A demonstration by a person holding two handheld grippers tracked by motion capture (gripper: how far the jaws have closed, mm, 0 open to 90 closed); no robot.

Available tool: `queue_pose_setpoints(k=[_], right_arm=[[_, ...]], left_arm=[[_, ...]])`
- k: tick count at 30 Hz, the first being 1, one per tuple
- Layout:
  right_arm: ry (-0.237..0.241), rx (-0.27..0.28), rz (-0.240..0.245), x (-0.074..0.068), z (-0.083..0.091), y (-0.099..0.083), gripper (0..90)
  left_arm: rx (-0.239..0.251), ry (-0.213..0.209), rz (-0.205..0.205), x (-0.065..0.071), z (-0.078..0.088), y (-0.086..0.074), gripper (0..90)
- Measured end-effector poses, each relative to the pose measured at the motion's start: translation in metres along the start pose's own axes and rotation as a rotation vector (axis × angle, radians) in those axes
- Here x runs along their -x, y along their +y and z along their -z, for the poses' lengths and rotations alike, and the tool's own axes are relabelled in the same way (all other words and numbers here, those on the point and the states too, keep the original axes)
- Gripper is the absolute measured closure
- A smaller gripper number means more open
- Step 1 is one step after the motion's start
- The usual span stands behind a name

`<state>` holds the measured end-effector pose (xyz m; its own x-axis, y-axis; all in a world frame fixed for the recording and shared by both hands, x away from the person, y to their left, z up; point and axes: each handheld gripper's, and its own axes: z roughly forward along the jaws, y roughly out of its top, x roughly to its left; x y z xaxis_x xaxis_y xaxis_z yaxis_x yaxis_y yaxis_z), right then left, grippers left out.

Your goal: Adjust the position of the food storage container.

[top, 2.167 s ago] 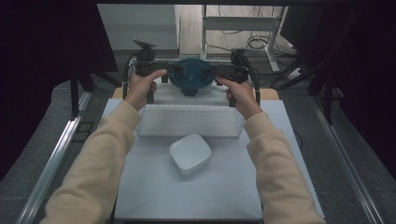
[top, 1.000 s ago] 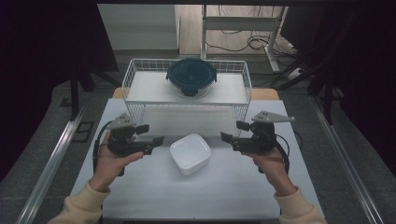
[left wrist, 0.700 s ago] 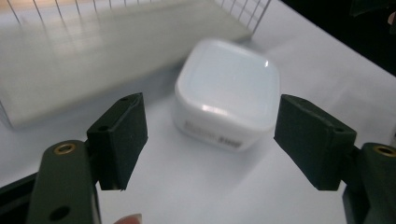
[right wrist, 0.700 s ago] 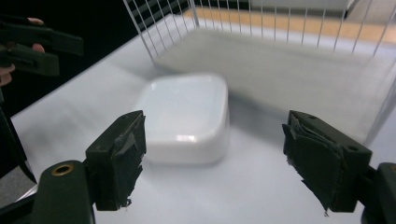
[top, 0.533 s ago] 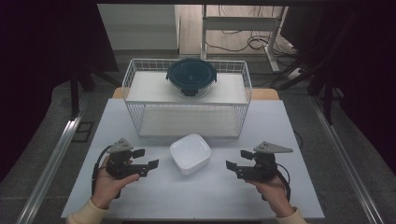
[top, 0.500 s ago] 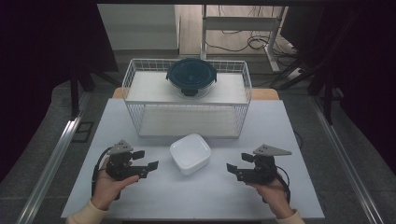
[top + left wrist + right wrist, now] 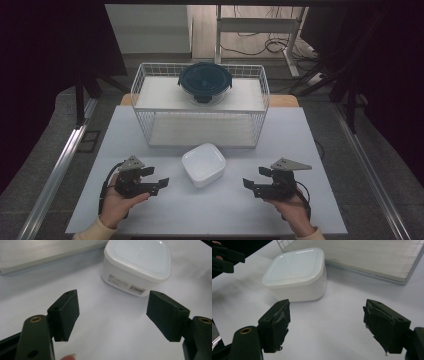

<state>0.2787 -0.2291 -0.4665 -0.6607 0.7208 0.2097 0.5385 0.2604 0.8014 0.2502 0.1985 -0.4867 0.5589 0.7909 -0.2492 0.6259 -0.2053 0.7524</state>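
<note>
White lidded container (image 7: 203, 164) sits upright on the desk (image 7: 225, 210) in the high view, just before a wire rack (image 7: 200, 107), turned cornerwise with no clear long axis. It lies between the left tongs (image 7: 161, 183) and right tongs (image 7: 248, 184), both apart from it and pointing inward.

Left gripper view: the left tongs (image 7: 113, 315) gape wide and empty, container (image 7: 137, 263) ahead.

Right gripper view: the right tongs (image 7: 327, 325) stand wide, empty, container (image 7: 295, 273) ahead-left.
</note>
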Motion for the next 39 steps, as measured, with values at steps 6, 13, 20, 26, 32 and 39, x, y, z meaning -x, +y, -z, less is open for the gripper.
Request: queue_pose_setpoints(k=[6,13,20,26,32,39], right_arm=[[-0.006,-0.003,0.006,0.002,0.002,-0.001,21.2],[-0.019,-0.012,-0.006,0.003,0.004,-0.004,21.2],[-0.043,-0.036,0.01,0.004,0.001,-0.007,21.3],[-0.04,-0.04,0.001,0.004,0.0,-0.007,21.2],[-0.038,-0.024,0.001,0.003,0.005,-0.006,21.2],[-0.046,-0.026,-0.003,0.006,0.007,-0.007,21.2]], left_arm=[[-0.007,-0.005,-0.002,0.002,-0.003,-0.001,27.9],[-0.009,-0.008,0.002,0.001,-0.005,-0.001,29.0],[0.003,-0.032,0.016,-0.004,-0.005,0.001,33.1],[0.022,-0.036,-0.001,0.002,-0.01,0.019,35.6],[0.046,-0.027,-0.007,0.004,-0.015,0.04,36.7],[0.042,-0.018,-0.054,0.009,-0.023,0.061,38.2]])
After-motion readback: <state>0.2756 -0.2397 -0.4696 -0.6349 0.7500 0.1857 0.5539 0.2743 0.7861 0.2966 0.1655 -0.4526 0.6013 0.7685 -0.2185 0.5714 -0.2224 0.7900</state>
